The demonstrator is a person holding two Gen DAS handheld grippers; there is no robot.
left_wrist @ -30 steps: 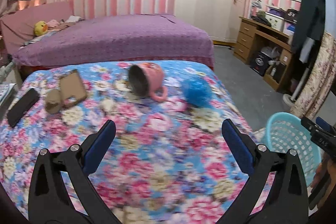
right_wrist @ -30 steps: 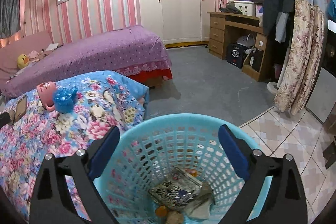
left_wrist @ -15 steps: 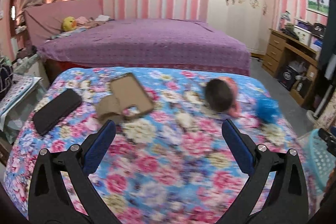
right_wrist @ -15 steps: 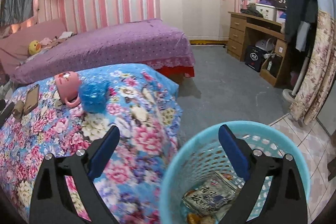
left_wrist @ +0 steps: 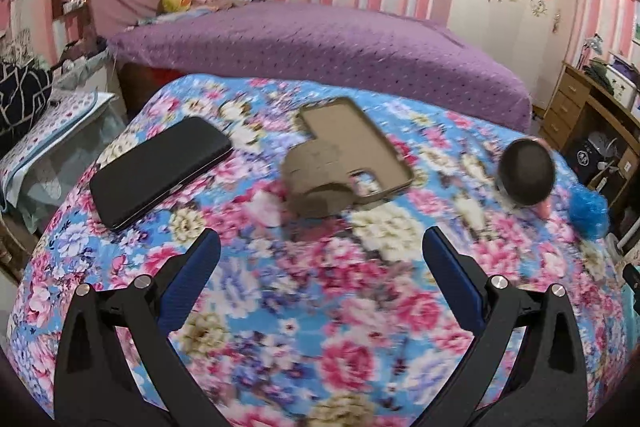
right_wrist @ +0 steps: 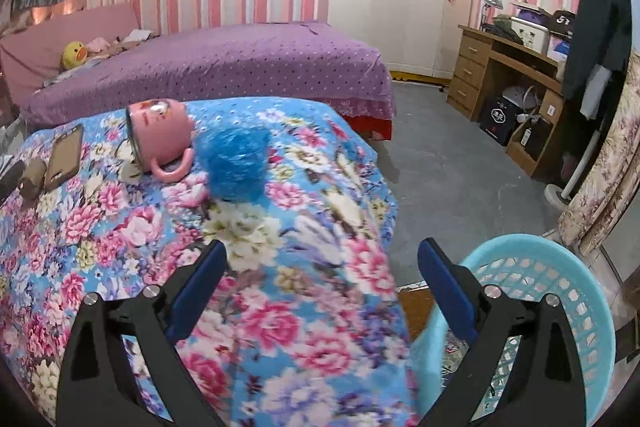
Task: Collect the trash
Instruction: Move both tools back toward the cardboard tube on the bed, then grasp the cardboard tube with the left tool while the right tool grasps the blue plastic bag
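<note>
On the floral cloth a brown cardboard tube [left_wrist: 316,183] lies against a tan phone case [left_wrist: 356,147]; both also show small in the right wrist view, the tube [right_wrist: 32,179] left of the case [right_wrist: 64,157]. A crumpled blue plastic wad [right_wrist: 234,163] lies beside a tipped pink mug [right_wrist: 160,131]; the wad [left_wrist: 588,213] and the mug [left_wrist: 526,177] sit at the right in the left wrist view. My left gripper [left_wrist: 320,255] is open and empty, just short of the tube. My right gripper [right_wrist: 322,263] is open and empty over the table's right edge, beside the turquoise basket [right_wrist: 560,267].
A black phone [left_wrist: 160,167] lies at the table's left. A purple bed [left_wrist: 320,43] stands behind the table. A wooden desk [right_wrist: 512,75] and hanging clothes are on the right, with grey floor [right_wrist: 460,179] between. The basket holds paper trash.
My left gripper has swung left from the mug and wad toward the tube and phone case. My right gripper has swung left off the basket, over the table's edge toward the blue wad.
</note>
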